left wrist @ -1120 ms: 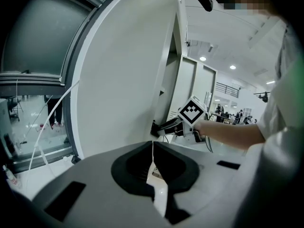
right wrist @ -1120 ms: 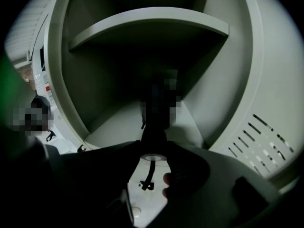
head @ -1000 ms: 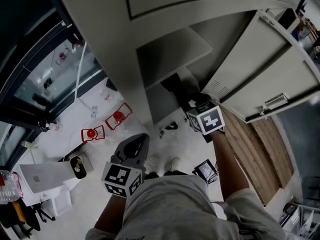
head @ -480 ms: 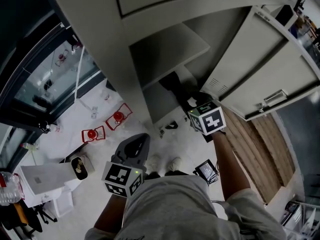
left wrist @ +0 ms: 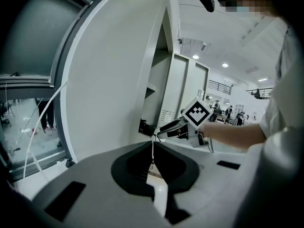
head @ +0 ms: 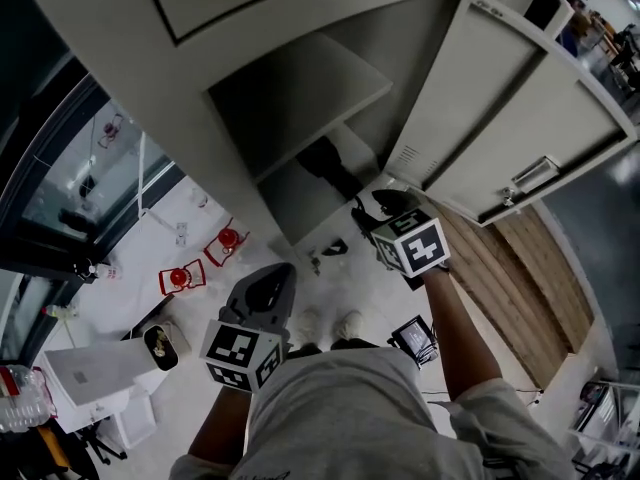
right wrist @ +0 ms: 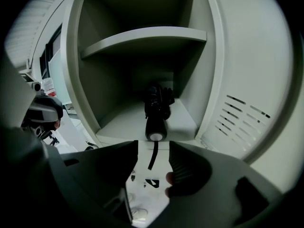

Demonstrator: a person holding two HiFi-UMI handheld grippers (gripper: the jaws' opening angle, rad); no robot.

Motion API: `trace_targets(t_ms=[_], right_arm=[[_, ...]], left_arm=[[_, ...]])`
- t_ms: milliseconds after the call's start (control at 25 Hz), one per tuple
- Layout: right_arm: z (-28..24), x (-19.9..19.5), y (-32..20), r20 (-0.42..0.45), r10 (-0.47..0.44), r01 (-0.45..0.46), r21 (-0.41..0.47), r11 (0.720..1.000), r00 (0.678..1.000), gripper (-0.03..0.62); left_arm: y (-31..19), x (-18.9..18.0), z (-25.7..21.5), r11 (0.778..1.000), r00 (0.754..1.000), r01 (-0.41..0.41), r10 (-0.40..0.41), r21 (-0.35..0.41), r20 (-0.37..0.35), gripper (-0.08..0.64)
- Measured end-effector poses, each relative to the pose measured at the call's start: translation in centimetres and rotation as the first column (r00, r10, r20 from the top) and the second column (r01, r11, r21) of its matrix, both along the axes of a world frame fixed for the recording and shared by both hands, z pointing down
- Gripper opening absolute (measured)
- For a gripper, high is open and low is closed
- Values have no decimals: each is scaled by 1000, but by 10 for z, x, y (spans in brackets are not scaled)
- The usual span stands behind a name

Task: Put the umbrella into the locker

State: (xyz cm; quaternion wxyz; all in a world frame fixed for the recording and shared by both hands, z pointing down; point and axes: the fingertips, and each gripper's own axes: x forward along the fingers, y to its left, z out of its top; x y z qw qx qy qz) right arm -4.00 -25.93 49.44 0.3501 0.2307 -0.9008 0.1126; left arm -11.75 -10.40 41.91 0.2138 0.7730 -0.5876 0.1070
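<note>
The black folded umbrella (right wrist: 155, 110) lies on the floor of the open grey locker (right wrist: 142, 37), handle end toward me and its strap hanging over the edge. In the head view the umbrella (head: 333, 166) shows as a dark shape under the locker's shelf (head: 300, 98). My right gripper (right wrist: 153, 148) hovers just in front of the handle; its jaws have just been opening and stand open with nothing gripped. The right gripper (head: 382, 206) sits at the locker's mouth. My left gripper (head: 272, 278) hangs lower left, shut and empty, also seen as (left wrist: 152, 148).
The locker door (head: 500, 108) stands open to the right. Two red stands (head: 228, 240) and a white box (head: 95, 368) are on the floor at left beside a glass wall (head: 70, 188). A small device (head: 413, 338) lies by my shoes, and wooden flooring (head: 520, 288) runs to the right.
The right gripper has drawn slightly back from the umbrella, which stays in the locker. The head view has tilted, showing more of the locker. The left gripper has not moved.
</note>
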Motion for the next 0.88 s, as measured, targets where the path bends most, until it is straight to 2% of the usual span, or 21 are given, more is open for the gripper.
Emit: trace_targets(t_ms=[320,440,520,640,760,880], right_arm=[[-13,17,30,49,11,-9,-24,1000,999,202],[-14,23,45,72,18,-15,-35,999,997,173],[-17,28,52,79,44,-42,-21,999,996,112],[-19,39,62,69,68,-68,0,998,995,57],[-15,51,73,49,70,-70,2,998,996,44],[-16,58,83,66,89,-87,-23,996,994,38]], left_arm=[[-7,20,1,998,998,-56,56,0,-5,21],[-8,27,4,997,997,-75,75,-4,-3,21],[-8,30,5,996,996,-85,85,-4,-2,21],[-10,32,5,996,996,-93,93,1,-3,21],[-11,35,6,995,995,-102,102,3,0,21],[-12,39,8,994,994,-109,109,2,6,21]])
